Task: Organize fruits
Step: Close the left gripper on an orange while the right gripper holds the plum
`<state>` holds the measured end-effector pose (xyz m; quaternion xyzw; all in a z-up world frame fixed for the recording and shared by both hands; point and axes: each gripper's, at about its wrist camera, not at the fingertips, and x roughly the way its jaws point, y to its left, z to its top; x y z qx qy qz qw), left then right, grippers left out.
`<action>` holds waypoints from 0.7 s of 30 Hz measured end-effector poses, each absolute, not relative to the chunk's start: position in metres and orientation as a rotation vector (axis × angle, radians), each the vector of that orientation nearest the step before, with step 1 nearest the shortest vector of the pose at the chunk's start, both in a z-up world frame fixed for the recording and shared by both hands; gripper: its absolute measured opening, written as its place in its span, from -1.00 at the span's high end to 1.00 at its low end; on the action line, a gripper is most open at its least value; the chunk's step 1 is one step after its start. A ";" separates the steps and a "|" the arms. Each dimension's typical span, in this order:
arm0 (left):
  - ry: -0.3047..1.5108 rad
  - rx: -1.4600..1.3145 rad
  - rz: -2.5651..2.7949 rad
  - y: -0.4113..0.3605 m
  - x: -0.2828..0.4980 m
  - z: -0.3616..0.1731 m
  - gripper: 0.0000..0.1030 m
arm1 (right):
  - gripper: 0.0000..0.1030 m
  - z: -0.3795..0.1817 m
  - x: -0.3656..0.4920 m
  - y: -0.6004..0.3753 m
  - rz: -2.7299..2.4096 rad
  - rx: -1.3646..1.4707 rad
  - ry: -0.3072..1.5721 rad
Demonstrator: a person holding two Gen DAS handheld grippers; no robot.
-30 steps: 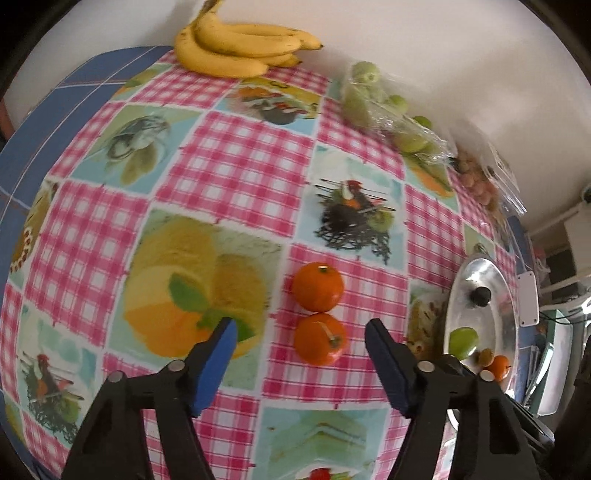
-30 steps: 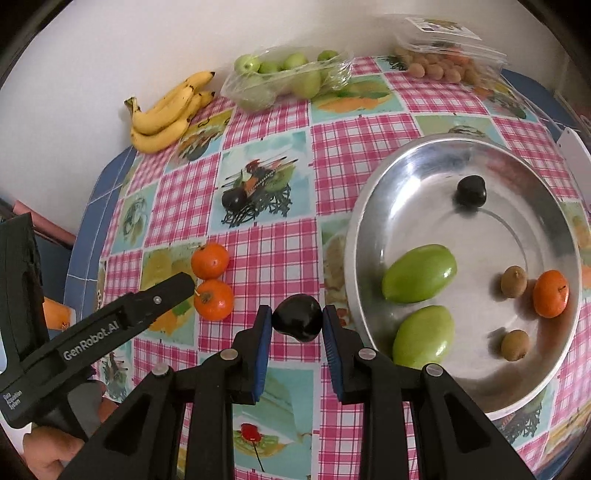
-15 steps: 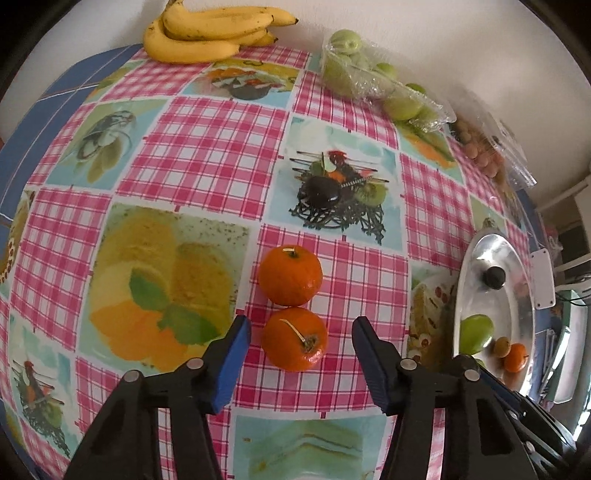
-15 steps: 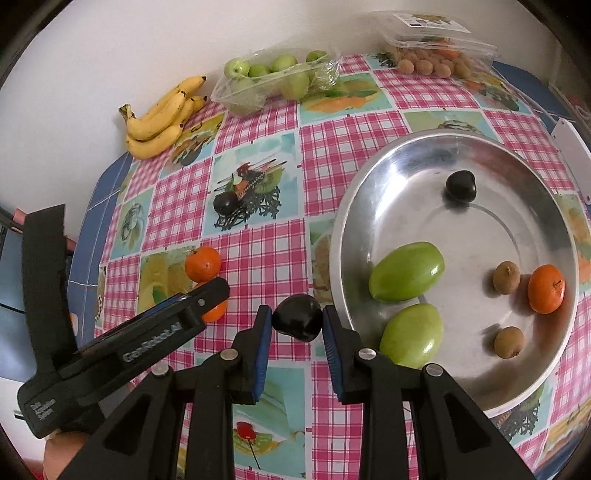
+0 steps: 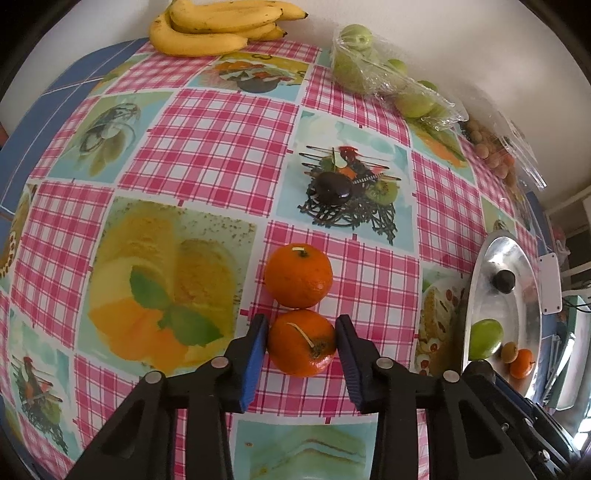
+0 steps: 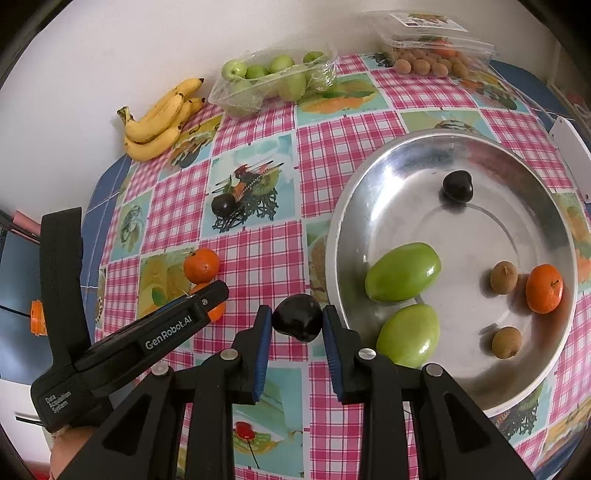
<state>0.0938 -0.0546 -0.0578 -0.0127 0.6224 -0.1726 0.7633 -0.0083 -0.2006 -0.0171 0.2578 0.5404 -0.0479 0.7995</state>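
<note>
My left gripper (image 5: 300,338) is shut on the near orange (image 5: 302,341), which rests on the checked cloth. A second orange (image 5: 298,275) touches it just beyond. A dark plum (image 5: 334,187) lies farther back on the cloth. My right gripper (image 6: 296,325) is shut on another dark plum (image 6: 297,322), held above the cloth just left of the steel bowl (image 6: 351,206). The bowl holds two green mangoes (image 6: 402,271), a dark plum (image 6: 458,186), an orange (image 6: 544,288) and two small brown fruits (image 6: 504,277). The left gripper also shows in the right wrist view (image 6: 207,301).
Bananas (image 5: 218,26) lie at the back by the wall. A plastic bag of green apples (image 6: 273,83) and a clear box of small brown fruits (image 6: 432,55) stand along the back edge. A white device (image 6: 569,136) lies right of the bowl.
My left gripper moved forward around the near orange and closed on it. My right gripper kept hold of its plum and drifted slightly closer to the bowl's rim.
</note>
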 end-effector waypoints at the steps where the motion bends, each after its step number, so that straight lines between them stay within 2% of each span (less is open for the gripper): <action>1: 1.354 -0.027 -0.375 -0.054 0.093 -0.057 0.23 | 0.44 -0.017 -0.009 -0.201 -0.103 0.554 1.158; 21: 1.234 -0.057 -0.442 -0.058 0.078 -0.006 0.23 | 0.44 -0.014 -0.020 -0.220 -0.152 0.611 1.126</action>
